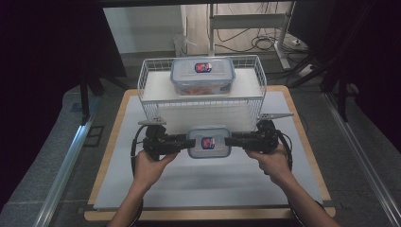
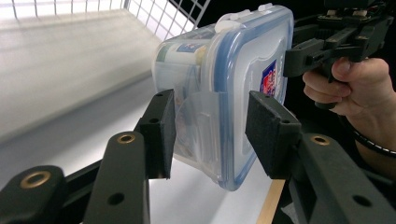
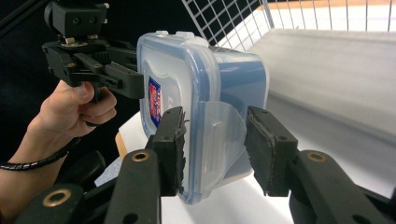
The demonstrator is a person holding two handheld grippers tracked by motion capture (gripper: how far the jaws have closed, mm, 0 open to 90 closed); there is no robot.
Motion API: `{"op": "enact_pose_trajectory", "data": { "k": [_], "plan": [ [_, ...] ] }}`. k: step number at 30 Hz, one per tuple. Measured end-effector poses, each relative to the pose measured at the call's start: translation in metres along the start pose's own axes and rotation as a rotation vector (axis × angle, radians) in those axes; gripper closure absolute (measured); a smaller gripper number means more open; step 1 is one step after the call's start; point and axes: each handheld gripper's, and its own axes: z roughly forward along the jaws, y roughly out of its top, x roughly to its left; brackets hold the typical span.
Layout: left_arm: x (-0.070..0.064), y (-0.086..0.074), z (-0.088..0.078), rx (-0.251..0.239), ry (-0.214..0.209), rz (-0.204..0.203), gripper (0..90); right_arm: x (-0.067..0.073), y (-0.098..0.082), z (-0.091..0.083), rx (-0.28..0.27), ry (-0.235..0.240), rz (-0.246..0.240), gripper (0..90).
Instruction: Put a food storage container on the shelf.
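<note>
A clear plastic container (image 1: 208, 142) with a blue-rimmed lid and a red and blue label hangs above the white mat, in front of the wire rack. My left gripper (image 1: 187, 142) is shut on its left end and my right gripper (image 1: 229, 140) on its right end. In the left gripper view the left gripper (image 2: 210, 133) has one pad on the base and the other on the lid of the container (image 2: 224, 84). The right gripper (image 3: 212, 144) pinches the container (image 3: 205, 93) the same way, around its end latch.
A white wire rack (image 1: 151, 90) stands at the back of the table with a second lidded container (image 1: 202, 75) on top. A white mat (image 1: 203, 184) covers the wooden tabletop (image 1: 309, 156). Dark floor, table legs and cables lie beyond.
</note>
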Motion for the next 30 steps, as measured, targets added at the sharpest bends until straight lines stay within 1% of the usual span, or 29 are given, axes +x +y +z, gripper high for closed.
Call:
{"op": "enact_pose_trajectory", "data": {
  "k": [6,11,15,17,21,22,25,29,30],
  "plan": [
    [-0.003,0.024,-0.009,-0.020,0.012,0.016,53.7,0.004,0.024,-0.003,-0.021,-0.002,-0.019,58.3],
    [-0.005,0.045,-0.017,-0.040,0.023,0.034,53.7,0.008,0.046,-0.007,-0.048,-0.006,-0.035,58.1],
    [-0.007,0.065,-0.024,-0.056,0.032,0.038,53.7,0.012,0.066,-0.009,-0.068,-0.008,-0.048,58.0],
    [-0.009,0.073,-0.027,-0.064,0.039,0.041,53.7,0.012,0.075,-0.010,-0.076,-0.003,-0.049,58.0],
    [-0.010,0.096,-0.035,-0.074,0.054,0.052,53.7,0.013,0.094,-0.011,-0.100,0.003,-0.048,57.8],
    [-0.010,0.098,-0.036,-0.077,0.054,0.051,53.7,0.014,0.101,-0.011,-0.106,0.003,-0.048,57.7],
    [-0.011,0.115,-0.042,-0.083,0.062,0.061,53.7,0.016,0.113,-0.013,-0.120,0.003,-0.052,57.6],
    [-0.010,0.133,-0.048,-0.093,0.061,0.060,53.7,0.019,0.135,-0.014,-0.138,0.004,-0.051,57.6],
    [-0.008,0.139,-0.049,-0.099,0.059,0.051,53.7,0.019,0.139,-0.014,-0.142,0.004,-0.052,57.6]
  ]
}}
